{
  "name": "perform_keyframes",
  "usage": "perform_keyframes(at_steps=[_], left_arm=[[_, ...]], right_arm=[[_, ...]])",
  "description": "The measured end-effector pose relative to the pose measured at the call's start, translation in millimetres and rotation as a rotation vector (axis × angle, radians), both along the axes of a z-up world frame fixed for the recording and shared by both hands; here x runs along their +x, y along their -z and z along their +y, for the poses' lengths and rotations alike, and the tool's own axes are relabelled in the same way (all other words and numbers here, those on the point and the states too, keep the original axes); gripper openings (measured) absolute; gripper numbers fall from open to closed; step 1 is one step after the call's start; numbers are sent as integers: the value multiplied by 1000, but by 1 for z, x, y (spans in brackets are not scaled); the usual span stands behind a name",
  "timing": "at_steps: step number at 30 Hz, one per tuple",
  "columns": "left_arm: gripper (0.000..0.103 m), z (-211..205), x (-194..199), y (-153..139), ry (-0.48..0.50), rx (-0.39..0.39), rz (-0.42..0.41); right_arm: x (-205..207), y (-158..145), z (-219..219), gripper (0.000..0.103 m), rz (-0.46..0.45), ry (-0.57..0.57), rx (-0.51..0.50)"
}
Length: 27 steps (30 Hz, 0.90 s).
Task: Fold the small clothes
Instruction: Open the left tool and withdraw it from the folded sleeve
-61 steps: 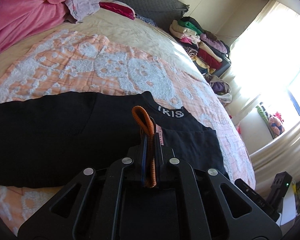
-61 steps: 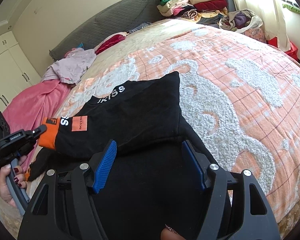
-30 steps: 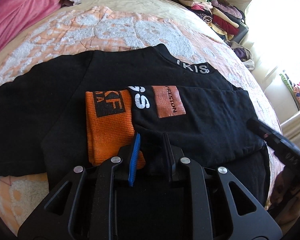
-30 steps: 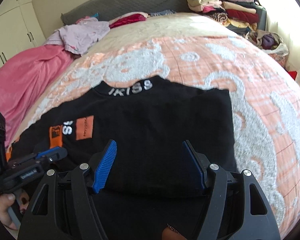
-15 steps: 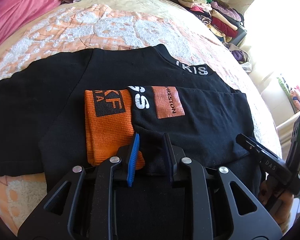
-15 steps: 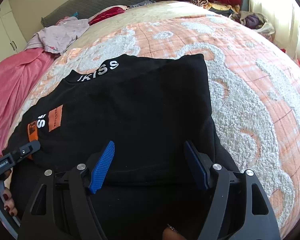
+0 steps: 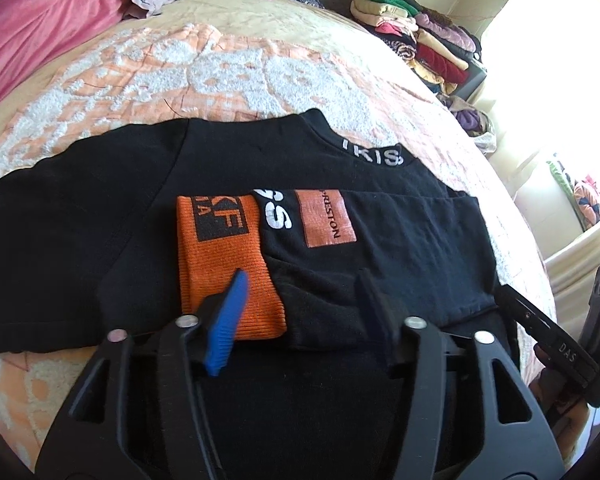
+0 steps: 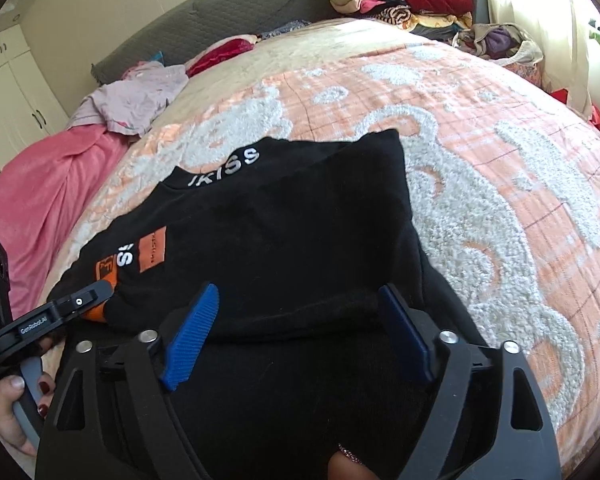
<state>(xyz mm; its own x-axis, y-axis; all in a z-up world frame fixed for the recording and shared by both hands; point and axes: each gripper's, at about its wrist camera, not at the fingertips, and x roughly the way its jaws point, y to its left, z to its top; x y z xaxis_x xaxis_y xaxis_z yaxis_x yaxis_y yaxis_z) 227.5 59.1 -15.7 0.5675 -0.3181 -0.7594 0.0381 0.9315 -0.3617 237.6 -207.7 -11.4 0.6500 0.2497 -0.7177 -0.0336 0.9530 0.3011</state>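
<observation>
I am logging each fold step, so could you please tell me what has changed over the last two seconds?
The left tongs, shut on the orange ribbed cuff two seconds ago, carried the sleeve across the black long-sleeved top, laid it flat and have now opened. The right tongs stayed open over the top's folded right side. The top stayed on the peach and white bedspread.

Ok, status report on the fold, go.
Both hand-held grippers open, left, right. Black shirt flat on bed, orange-cuffed sleeve folded across it. Nothing in the way.
</observation>
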Motion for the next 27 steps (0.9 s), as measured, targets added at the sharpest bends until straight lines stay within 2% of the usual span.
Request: perform_keyframes(at_steps=[6, 10, 12, 27], left_arm=[[71, 12, -7, -13, -29, -1, -26], [77, 18, -13, -21, -48, 12, -49], [93, 24, -16, -22, -66, 15, -53], [93, 70, -51, -40, -234, 82, -117]], right_arm=[[-8, -12, 0, 95, -31, 4, 12], [-13, -19, 4, 96, -53, -7, 16], [-14, -22, 6, 96, -60, -10, 16], [-22, -39, 37, 97, -113, -72, -16]])
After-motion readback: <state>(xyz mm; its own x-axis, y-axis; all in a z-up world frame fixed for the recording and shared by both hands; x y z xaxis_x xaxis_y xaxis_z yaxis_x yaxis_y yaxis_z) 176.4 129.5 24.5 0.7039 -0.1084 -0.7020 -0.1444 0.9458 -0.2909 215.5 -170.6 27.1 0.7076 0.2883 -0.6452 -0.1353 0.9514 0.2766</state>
